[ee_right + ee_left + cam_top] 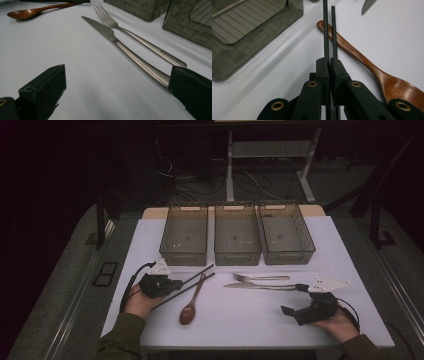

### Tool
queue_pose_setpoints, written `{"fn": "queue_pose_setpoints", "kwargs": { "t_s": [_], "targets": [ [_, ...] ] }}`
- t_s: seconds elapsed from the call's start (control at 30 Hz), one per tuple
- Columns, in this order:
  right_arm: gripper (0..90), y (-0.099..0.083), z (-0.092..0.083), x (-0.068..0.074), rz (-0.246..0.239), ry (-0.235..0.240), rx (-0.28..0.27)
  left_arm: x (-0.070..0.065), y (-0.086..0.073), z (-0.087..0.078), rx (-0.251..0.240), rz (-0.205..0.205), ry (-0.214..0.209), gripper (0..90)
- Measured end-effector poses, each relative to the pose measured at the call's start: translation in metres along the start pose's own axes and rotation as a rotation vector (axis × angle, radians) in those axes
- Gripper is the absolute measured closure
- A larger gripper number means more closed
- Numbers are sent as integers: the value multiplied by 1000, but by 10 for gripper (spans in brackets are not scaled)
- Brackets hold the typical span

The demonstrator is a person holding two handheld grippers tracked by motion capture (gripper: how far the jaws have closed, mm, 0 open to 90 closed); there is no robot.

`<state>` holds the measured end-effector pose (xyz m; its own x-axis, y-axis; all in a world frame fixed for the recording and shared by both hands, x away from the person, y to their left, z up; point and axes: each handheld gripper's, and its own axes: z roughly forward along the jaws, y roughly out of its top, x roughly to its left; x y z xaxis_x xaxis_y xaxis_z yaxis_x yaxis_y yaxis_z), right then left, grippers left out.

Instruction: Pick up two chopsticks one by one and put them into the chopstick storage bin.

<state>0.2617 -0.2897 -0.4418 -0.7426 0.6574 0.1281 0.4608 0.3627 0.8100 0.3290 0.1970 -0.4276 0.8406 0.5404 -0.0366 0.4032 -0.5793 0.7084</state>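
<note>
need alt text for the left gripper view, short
The left tool, jaws closed, grips a pair of dark chopsticks that run straight ahead over a white table. A brown wooden spoon lies to their right and a smoky translucent bin sits at upper left.

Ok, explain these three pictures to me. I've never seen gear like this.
A person holds a hand tool with two black jaws in each hand. One picture looks down from above the table; the other two come from cameras riding on each gripper. On the white table stand three empty grey bins, with a wooden spoon, a fork and a knife in front. The left gripper is shut on a pair of black chopsticks. The right gripper is open, holding nothing, beside the knife's handle.
</note>
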Motion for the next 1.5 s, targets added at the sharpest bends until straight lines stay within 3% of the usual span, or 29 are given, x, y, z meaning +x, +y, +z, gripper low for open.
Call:
{"fn": "queue_pose_setpoints", "kwargs": {
  "t_s": [0.2,0.53,0.97,1.5],
  "targets": [
    [9,0,0,0,1,-1,2,-2,6,-6,-10,-6,-9,846],
    [9,0,0,1,-1,1,4,-6,21,-17,-48,-49,-12,846],
    [9,0,1,2,-1,3,5,-6,36,-23,-54,-107,6,846],
    [9,0,3,3,-1,6,14,0,64,-26,-92,-125,47,846]
  ]
}}
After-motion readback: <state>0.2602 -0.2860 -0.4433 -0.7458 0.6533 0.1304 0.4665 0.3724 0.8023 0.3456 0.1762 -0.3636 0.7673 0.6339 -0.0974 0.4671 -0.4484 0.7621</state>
